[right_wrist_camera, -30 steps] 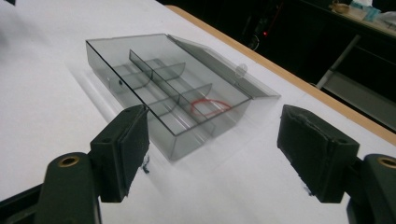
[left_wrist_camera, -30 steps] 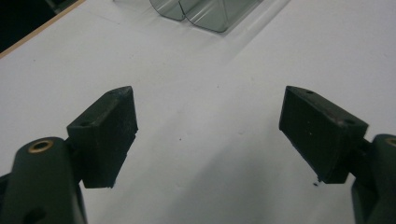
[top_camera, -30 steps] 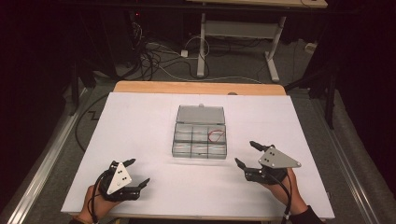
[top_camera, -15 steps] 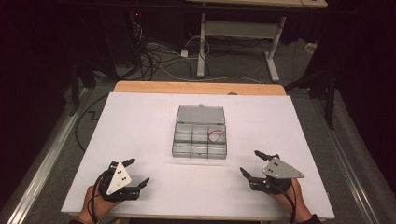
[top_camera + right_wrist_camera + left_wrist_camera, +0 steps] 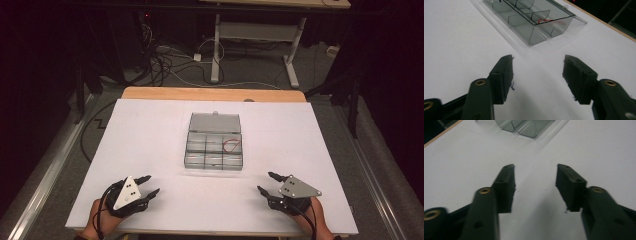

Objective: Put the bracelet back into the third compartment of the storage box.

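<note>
A clear plastic compartment box lies open in the middle of the white table, its lid folded back. A red rubber band rests in its right-hand middle compartment, and the red band is also visible in the right gripper view. My left gripper rests near the front left edge, open with nothing between its jaws. My right gripper rests near the front right edge, also open and empty. In the left gripper view a corner of the box sits far ahead of the left gripper. In the right gripper view the box lies ahead of the right gripper.
A wooden strip borders the table's far edge. Beyond it, cables and a desk frame stand on the dark floor. Metal rails run along both sides of the table.
My right gripper has drawn back toward the front edge and slightly right, away from the box. The left gripper has stayed in place.
</note>
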